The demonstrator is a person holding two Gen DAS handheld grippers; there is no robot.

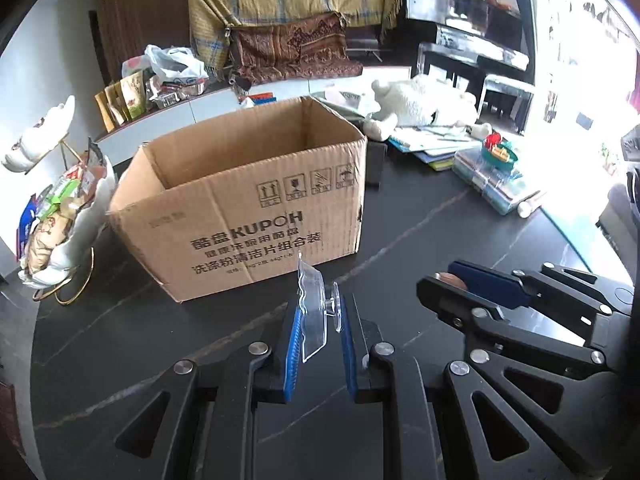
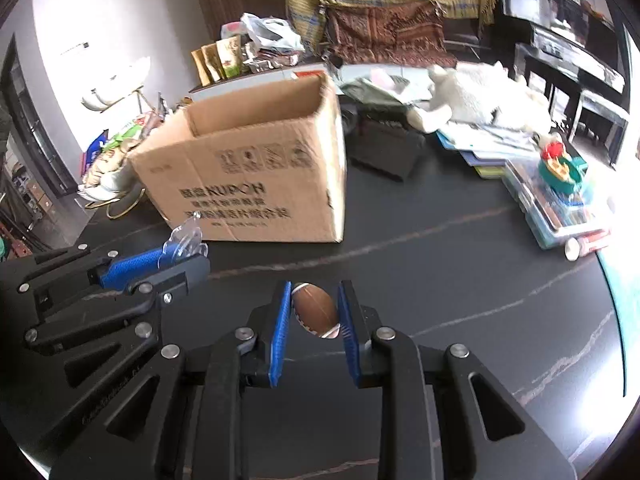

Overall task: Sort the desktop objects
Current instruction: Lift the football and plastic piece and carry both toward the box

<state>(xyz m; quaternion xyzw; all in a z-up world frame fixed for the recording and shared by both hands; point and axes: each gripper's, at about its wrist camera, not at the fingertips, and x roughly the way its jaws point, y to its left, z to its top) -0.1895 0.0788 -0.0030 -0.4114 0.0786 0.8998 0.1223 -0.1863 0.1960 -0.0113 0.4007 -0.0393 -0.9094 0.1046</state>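
Note:
An open cardboard box [image 1: 256,184] [image 2: 256,168] stands on the dark table [image 1: 420,224] ahead of both grippers. My left gripper [image 1: 318,312] is shut on a clear plastic suction-cup hook [image 1: 314,312], held upright between its blue pads above the table and short of the box. In the right wrist view the same left gripper [image 2: 192,252] shows at the left with the clear plastic hook [image 2: 186,238]. My right gripper [image 2: 314,308] is shut on a small brown toy football [image 2: 314,312]. The right gripper [image 1: 452,280] also shows at the right of the left wrist view.
A white leaf-shaped stand with snack packets [image 1: 64,216] sits left of the box. A white plush toy [image 1: 424,106], a stack of books [image 1: 432,144] and a green toy [image 1: 498,152] on plastic cases lie at the right. A black block [image 2: 384,152] stands beside the box.

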